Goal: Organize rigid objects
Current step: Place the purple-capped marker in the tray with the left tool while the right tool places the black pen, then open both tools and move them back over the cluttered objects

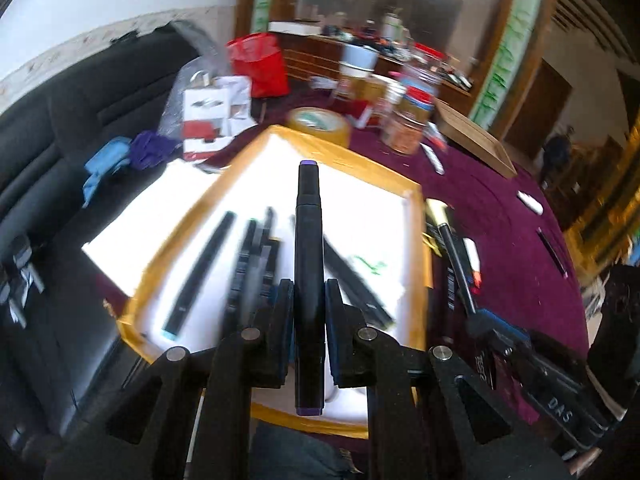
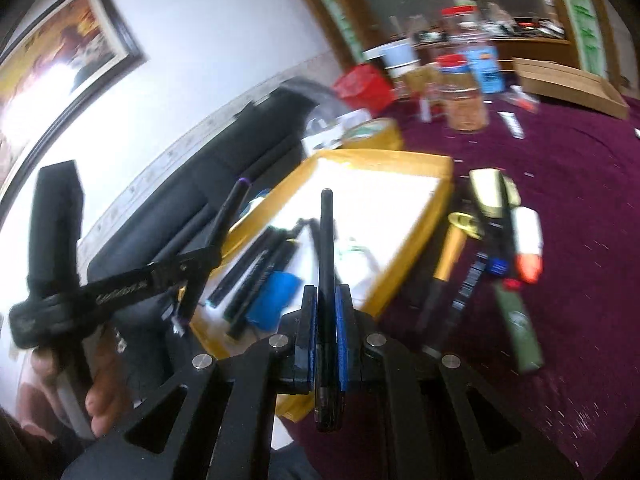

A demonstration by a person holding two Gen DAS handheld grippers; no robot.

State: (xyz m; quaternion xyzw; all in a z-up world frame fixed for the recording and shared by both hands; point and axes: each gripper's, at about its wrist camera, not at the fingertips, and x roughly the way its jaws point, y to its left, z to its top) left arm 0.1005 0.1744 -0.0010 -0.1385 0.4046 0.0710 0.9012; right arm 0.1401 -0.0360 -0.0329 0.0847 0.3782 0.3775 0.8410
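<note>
My left gripper [image 1: 308,300] is shut on a black marker with purple ends [image 1: 309,264], held lengthwise above a white tray with a yellow taped rim [image 1: 416,232]. Several black pens [image 1: 200,268] lie in the tray. My right gripper [image 2: 326,308] is shut on a thin black pen [image 2: 326,248], held over the tray's near right side [image 2: 420,236]. The left gripper and its purple-tipped marker [image 2: 234,204] show at the left of the right wrist view. The right gripper holding its pen also shows in the left wrist view [image 1: 480,320].
Loose pens, a brush with a gold handle [image 2: 448,256], a white and orange tube [image 2: 528,244] and a green stick [image 2: 520,328] lie on the maroon tablecloth [image 2: 580,200] right of the tray. A tape roll [image 1: 320,124], jars [image 1: 408,124], a red bag [image 1: 260,64] and a cardboard box [image 1: 476,136] stand behind.
</note>
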